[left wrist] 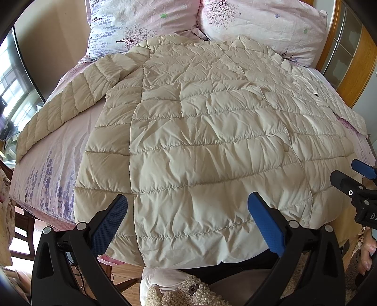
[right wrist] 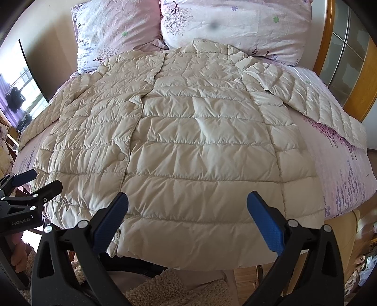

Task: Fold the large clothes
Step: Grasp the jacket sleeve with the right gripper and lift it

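Observation:
A cream quilted down coat lies spread flat, front up, on the bed, its collar toward the pillows and its hem hanging over the near edge. One sleeve stretches out to the left, the other sleeve to the right. My left gripper hovers open above the hem's left part, nothing between its blue pads. My right gripper hovers open over the hem's right part, also empty. Each gripper shows at the edge of the other's view: the right gripper and the left gripper.
The bed has a pink floral sheet. Two matching pillows lean against the headboard side. A wooden frame with glass panes stands at the right. A dark screen is at the left. Fleecy fabric lies below the grippers.

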A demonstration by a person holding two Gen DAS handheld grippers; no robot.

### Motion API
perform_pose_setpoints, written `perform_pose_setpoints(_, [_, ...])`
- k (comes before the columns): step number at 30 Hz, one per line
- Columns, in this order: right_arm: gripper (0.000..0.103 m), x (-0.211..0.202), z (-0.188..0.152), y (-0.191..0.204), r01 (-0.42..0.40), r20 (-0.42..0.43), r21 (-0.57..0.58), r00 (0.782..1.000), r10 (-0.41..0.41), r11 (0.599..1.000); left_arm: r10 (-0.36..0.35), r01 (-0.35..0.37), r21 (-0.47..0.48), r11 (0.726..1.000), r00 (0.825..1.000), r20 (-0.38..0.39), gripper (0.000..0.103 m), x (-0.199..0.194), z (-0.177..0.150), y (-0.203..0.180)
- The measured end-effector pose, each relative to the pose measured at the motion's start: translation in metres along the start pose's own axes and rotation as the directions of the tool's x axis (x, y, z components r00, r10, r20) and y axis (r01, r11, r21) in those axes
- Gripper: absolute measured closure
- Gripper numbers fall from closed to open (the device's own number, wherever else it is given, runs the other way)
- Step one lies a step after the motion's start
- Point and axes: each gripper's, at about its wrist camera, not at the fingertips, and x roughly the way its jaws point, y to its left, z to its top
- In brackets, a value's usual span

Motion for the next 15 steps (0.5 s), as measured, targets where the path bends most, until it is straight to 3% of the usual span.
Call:
perform_pose_setpoints(6, [0.002, 0.0, 0.008, -0.022, -0.001, 0.009, 0.067, 1.0, 0.0, 0.998, 0.006, -0.006, -0.003, 1.0, 1.0, 0.004, 0.001, 0.003, 0.007, 0.002])
perform_pose_setpoints(10, [0.002, 0.0, 0.019, -0.056, -0.028, 0.048, 0.181, 0.999, 0.019, 0.983, 0.019, -0.019, -0.007, 1.0, 1.0, 0.008, 0.001, 0.007, 0.015, 0.004])
perform_pose_setpoints(13, [0.002, -0.001, 0.028, -0.098, -0.065, 0.12, 0.3, 0.992, 0.03, 0.952, 0.01, -0.01, -0.018, 1.0, 1.0, 0.012, 0.001, 0.009, 0.022, 0.008])
perform_pose_setpoints(15, [0.002, 0.0, 0.031, -0.136, -0.083, 0.171, 0.408, 0.985, 0.014, 0.909, -0.012, 0.013, -0.034, 0.999, 1.0, 0.015, 0.001, 0.011, 0.028, 0.013])
